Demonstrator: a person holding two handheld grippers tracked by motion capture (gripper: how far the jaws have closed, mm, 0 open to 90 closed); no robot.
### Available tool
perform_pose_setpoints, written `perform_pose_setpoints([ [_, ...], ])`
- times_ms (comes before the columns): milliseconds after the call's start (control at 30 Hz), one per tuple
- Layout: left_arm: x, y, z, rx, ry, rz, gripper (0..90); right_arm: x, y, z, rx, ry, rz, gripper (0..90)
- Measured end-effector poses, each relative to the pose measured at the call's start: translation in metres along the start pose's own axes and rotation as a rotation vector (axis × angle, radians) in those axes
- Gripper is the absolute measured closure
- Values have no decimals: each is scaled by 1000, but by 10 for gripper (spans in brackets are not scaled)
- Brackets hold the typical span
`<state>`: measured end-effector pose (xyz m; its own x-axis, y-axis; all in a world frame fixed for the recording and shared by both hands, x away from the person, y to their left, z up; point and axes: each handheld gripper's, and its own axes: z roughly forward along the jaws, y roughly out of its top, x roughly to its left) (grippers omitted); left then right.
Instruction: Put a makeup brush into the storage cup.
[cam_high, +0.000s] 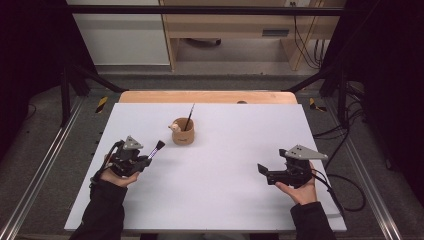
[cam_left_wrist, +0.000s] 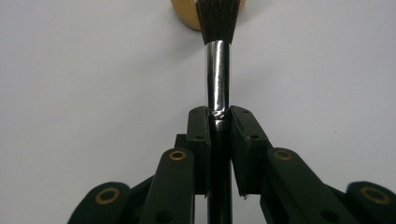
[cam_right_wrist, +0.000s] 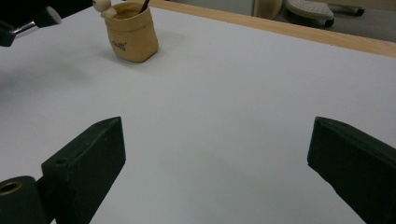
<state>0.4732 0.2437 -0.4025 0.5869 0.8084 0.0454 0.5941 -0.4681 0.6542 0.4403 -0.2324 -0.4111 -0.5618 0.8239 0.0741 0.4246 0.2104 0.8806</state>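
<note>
Two brushes: one in cup (cam_high: 183, 132), one clamped by left gripper (cam_high: 145, 160); right gripper (cam_high: 263, 169) wide open, empty

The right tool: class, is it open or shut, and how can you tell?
Open. In the right gripper view, the right tool has its two black jaws far apart, with bare white table between them and nothing held.
</note>
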Motion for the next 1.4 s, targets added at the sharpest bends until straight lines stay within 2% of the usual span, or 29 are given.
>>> perform_pose_setpoints([
  [167,-3,2,-4,-32,-16,-3,781,0,0,-1,2,-2,-1,48],
  [233,-5,3,-5,-58,-11,-11,781,0,0,-1,1,-1,1,48],
  [267,-5,4,-6,-56,-12,-3,781,0,0,-1,1,-1,-1,48],
  [500,-13,7,-11,-120,4,3,781,0,0,0,3,0,-1,48],
  [700,-18,10,-15,-179,-1,-20,781,0,0,-1,3,-1,-3,48],
  [933,-22,12,-15,-193,-9,-4,781,1,0,0,4,-3,-1,47],
  [1067,-24,14,-16,-217,-14,-9,781,0,0,-1,1,-7,-5,47],
  [1100,-25,15,-16,-233,-14,-22,781,0,0,-1,2,-7,-4,47],
  [1400,-27,24,-18,-279,-2,-23,781,0,0,-1,2,-7,-3,47],
])
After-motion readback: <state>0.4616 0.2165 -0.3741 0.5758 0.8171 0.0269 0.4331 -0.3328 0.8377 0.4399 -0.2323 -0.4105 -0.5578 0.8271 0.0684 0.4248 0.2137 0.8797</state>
